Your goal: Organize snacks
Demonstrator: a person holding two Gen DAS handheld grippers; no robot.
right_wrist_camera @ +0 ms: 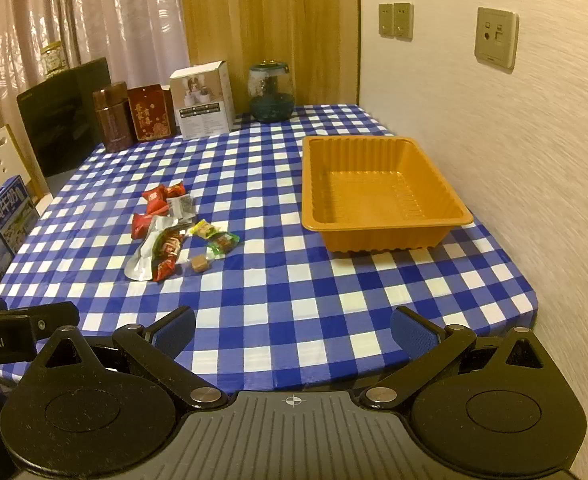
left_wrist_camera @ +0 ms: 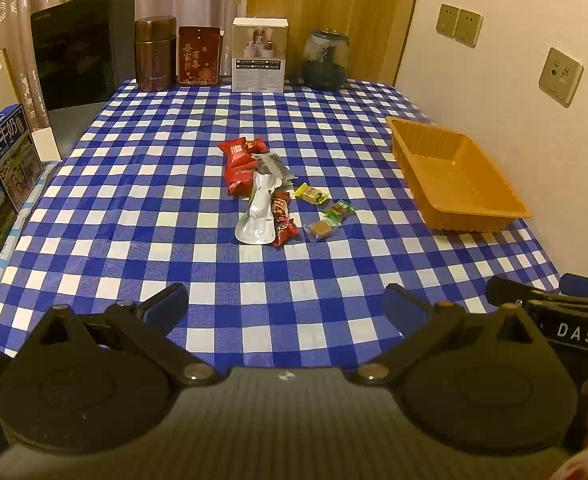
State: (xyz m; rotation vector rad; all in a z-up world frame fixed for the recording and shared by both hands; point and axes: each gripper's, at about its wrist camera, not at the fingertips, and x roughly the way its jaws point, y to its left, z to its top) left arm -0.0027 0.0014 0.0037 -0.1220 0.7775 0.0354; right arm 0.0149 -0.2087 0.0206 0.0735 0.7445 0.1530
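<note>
A loose pile of snacks (left_wrist_camera: 267,192) lies mid-table on the blue checked cloth: red packets (left_wrist_camera: 237,160), a silver pouch (left_wrist_camera: 257,216), a yellow-green sweet (left_wrist_camera: 313,193) and an amber candy (left_wrist_camera: 321,230). The same snacks (right_wrist_camera: 173,232) sit left of centre in the right wrist view. An empty orange tray (left_wrist_camera: 454,176) stands by the wall, also seen as the tray (right_wrist_camera: 378,192). My left gripper (left_wrist_camera: 285,308) hangs open over the near table edge, well short of the pile. My right gripper (right_wrist_camera: 294,330) is open too, with nothing between its fingers.
Along the table's far edge stand a brown canister (left_wrist_camera: 155,54), a red tin (left_wrist_camera: 198,55), a white box (left_wrist_camera: 258,55) and a glass jar (left_wrist_camera: 326,60). Milk cartons (left_wrist_camera: 11,152) line the left side. The wall (right_wrist_camera: 534,160) borders the right.
</note>
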